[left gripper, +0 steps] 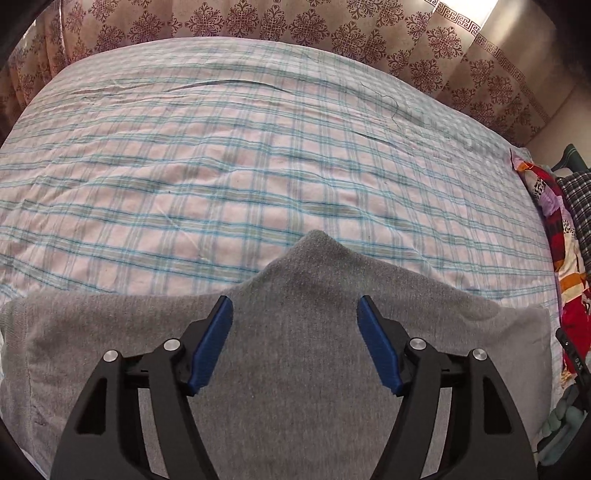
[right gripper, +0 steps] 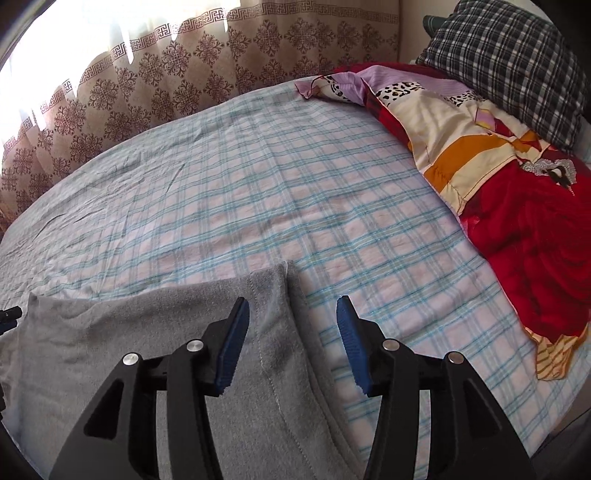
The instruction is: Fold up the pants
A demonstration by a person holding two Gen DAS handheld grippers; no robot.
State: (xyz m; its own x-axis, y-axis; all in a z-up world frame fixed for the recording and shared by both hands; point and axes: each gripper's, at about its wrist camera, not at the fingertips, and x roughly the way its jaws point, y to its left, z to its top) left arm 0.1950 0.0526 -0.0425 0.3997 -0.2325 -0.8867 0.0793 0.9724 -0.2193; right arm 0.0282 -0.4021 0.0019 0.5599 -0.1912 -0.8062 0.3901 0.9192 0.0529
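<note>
Left wrist view: grey knit pants [left gripper: 295,369] lay flat on the plaid sheet [left gripper: 221,166] at the near edge of the bed, spread from far left to near right. Rose to a soft peak at the middle of the far edge, with a rounded corner at the right. Looked smooth, lightly creased at the left. Left gripper [left gripper: 294,332] hovered over the cloth just near of that peak, blue pads [left gripper: 210,343] spread wide, nothing between them. Patterned curtain [left gripper: 332,26] hung beyond the far side; a red patchwork blanket [left gripper: 565,280] ran along the right.

Right wrist view: same pants [right gripper: 147,369], seen at their right end. Showed a stitched seam running near to far and a folded hem edge ending in a far corner. Wrinkled on the left part. Right gripper [right gripper: 293,343] stood open over that right edge, left pad above grey cloth, right pad [right gripper: 352,347] above bare sheet [right gripper: 258,184], gripping nothing. Blanket [right gripper: 517,221] and a dark checked pillow [right gripper: 517,62] lay far right, well apart from the pants. Curtain [right gripper: 184,66] hung along the far left.
</note>
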